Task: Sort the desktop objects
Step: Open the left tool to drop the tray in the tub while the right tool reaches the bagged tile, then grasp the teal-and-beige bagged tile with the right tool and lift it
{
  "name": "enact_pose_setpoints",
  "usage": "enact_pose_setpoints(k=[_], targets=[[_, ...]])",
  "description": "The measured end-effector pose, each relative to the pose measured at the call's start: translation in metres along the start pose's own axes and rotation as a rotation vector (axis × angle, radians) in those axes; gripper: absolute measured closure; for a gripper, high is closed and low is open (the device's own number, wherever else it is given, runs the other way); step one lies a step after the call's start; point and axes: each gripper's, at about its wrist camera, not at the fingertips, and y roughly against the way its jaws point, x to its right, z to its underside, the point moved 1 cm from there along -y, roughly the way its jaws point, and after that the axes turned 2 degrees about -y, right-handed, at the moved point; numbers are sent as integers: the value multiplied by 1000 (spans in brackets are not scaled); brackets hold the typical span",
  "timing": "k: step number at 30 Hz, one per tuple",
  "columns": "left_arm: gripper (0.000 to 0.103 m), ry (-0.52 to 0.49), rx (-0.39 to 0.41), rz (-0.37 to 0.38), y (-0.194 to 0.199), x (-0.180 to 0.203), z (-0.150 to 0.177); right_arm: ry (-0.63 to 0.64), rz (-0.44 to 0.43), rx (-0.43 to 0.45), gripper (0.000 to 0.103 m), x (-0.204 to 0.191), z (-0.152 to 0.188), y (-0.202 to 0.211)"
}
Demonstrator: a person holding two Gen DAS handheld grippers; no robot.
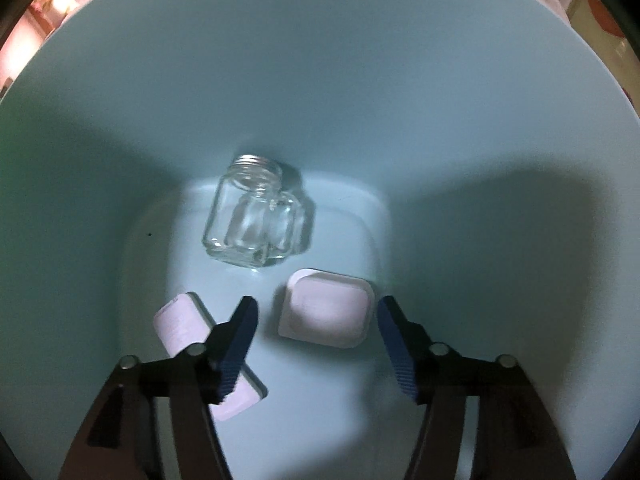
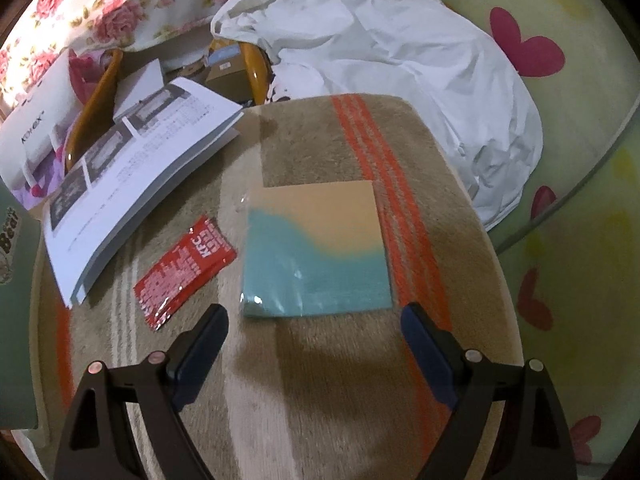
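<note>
Left wrist view: my left gripper point(image 1: 316, 344) hangs wide open and empty inside the pale blue bin point(image 1: 320, 80); my right gripper point(image 2: 314, 334) is just as open and empty over the striped mat point(image 2: 320, 400).

On the mat's middle lies the wrapped teal-and-tan pad point(image 2: 316, 248): flat, light, slick film, so I'd pinch its near edge. Toward the left edge lies the red sachet point(image 2: 184, 272), soft and crinkly. On the bin floor, the glass jar point(image 1: 252, 220) is on its side, hard, slippery and breakable, best gripped across its body; two white tubs point(image 1: 326, 312) look light.
</note>
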Motion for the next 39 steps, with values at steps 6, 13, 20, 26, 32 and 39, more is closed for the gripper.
enact_pose_setpoints(k=[6,13,20,26,32,39], targets=[[22,10,20,-18,8,-5,-1,8,33,-7,12,-2,-11,-15],[21,40,22,16,17,-11,-3,24,44,-5,8,1,-21,-28],[21,43,51,18,35,-13,-5,36,38,4,0,13,-31,-43],[21,38,113,9,61,-15,-8,50,23,20,0,22,-36,-50],[21,16,185,-15,88,1,5,47,15,29,4,30,-39,-55],[21,38,217,24,90,-4,5,40,5,29,17,46,-39,-53]])
